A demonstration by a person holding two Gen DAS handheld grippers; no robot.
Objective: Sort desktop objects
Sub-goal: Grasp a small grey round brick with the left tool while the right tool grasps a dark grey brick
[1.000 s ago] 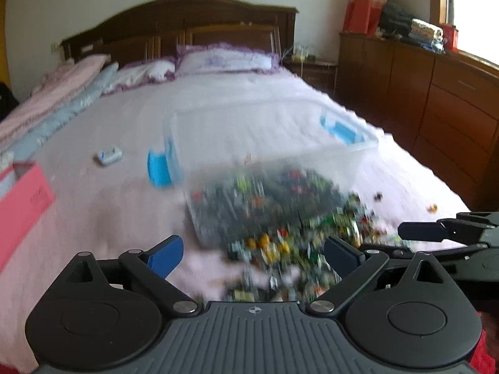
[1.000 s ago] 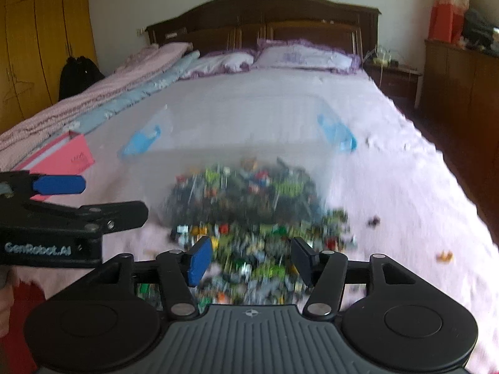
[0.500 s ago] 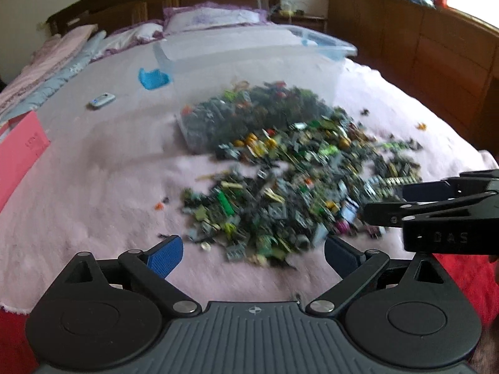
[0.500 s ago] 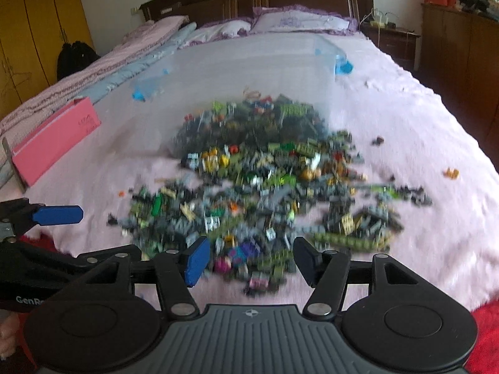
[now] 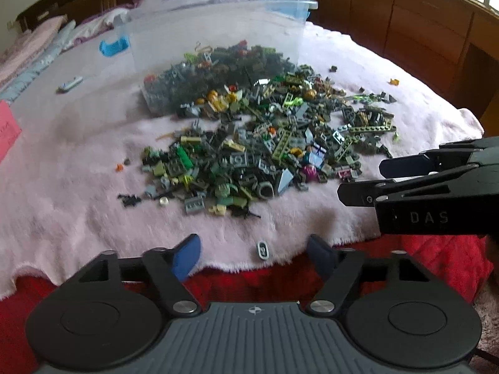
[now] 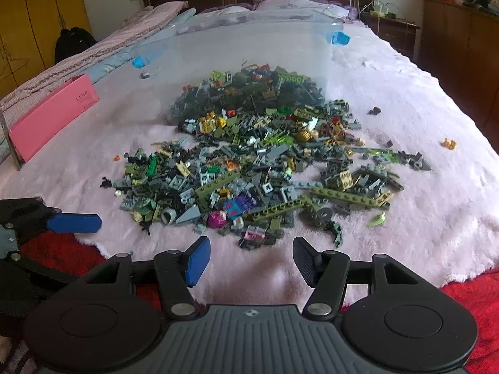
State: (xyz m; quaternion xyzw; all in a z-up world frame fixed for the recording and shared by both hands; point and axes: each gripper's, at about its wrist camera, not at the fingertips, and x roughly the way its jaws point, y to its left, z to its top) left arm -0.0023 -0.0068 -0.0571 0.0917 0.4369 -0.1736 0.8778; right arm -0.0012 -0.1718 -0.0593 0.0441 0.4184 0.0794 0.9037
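- Left gripper (image 5: 254,251): jaws spread, nothing held, over blanket's near edge.
- Right gripper (image 6: 249,260): jaws spread, nothing held, same edge.
- Brick pile (image 6: 249,162): mid-blanket (image 6: 421,233), spilling from tipped clear bin (image 6: 249,40).
- Pink box (image 6: 53,115): left edge.

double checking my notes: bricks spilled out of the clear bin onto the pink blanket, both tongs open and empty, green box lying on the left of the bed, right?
One slip: the box on the left of the bed is pink, not green, as the right wrist view shows. The rest holds: bricks spill from the clear bin onto the pink blanket, and the left tongs and right tongs are open and empty.
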